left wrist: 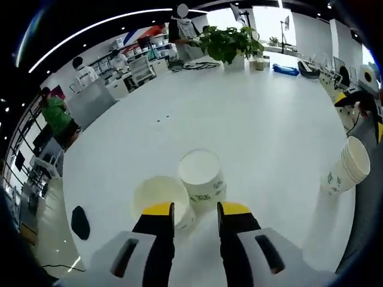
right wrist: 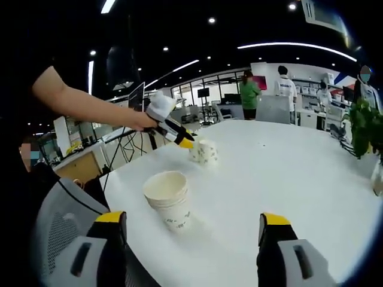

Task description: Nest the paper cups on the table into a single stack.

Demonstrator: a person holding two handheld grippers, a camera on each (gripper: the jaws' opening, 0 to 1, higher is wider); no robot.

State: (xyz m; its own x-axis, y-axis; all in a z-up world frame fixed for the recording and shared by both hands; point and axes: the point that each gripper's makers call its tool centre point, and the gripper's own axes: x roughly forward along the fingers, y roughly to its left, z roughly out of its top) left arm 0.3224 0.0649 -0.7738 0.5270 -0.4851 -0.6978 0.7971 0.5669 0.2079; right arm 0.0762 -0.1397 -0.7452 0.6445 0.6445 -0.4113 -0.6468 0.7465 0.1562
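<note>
White paper cups sit on the round table (left wrist: 251, 119): we see two single cups (left wrist: 201, 174) touching just ahead of the left gripper (left wrist: 195, 208), whose jaws stand slightly apart around one cup's (left wrist: 161, 197) near rim without clearly pinching it. We see the stack (right wrist: 169, 197) standing upright near the table edge ahead of the right gripper (right wrist: 194, 222), jaws wide apart and empty.
</note>
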